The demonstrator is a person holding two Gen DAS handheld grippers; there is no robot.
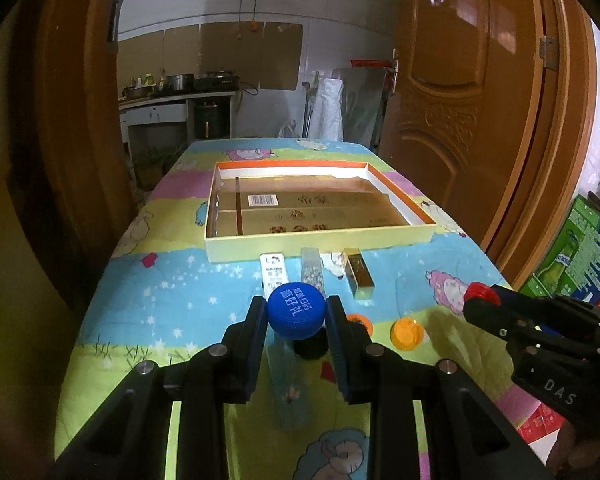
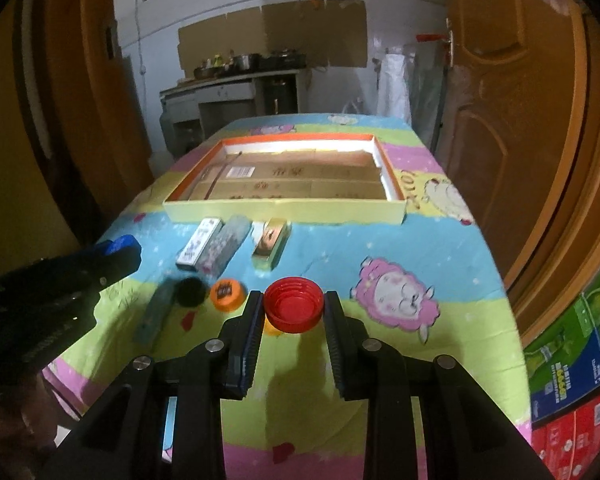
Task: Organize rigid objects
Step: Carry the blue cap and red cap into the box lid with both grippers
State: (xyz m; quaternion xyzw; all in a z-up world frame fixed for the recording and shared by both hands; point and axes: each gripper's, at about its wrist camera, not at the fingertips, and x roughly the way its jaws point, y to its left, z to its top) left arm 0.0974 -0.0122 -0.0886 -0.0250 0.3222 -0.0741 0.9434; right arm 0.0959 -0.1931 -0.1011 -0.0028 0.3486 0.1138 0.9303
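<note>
Caps in both sets of tongs, above a table spread with a cartoon sheep cloth [image 1: 172,320]: the left gripper [image 1: 296,312] is clamped narrow on a blue bottle cap [image 1: 296,310], printed top facing up, while the right gripper [image 2: 294,310] pinches a red bottle cap [image 2: 294,308] with its hollow side up. Each cap sits squarely between the pads near the fingertips, gripped across its ribbed rim, a hold that judging by the shadows beneath keeps it clear of the cloth for carrying. Beyond them lies the likely destination, a shallow open box [image 1: 320,244] with an orange inner rim, its floor lined with gold-printed cardboard and holding no loose items that can be seen. Just in front of the box's near wall three small oblong objects lie side by side: a white packet [image 1: 274,272], a clear speckled case [image 1: 312,270] and a gold bar-shaped box [image 1: 360,276]. Nearer the grippers an orange cap [image 2: 228,294] and a black cap [image 2: 190,292] rest on the cloth, with a further orange cap [image 1: 406,332] to the right in the left wrist view and a pale flat strip [image 2: 156,312] lying beside them. The sorting appears to be at an early stage, most pieces unplaced
</note>
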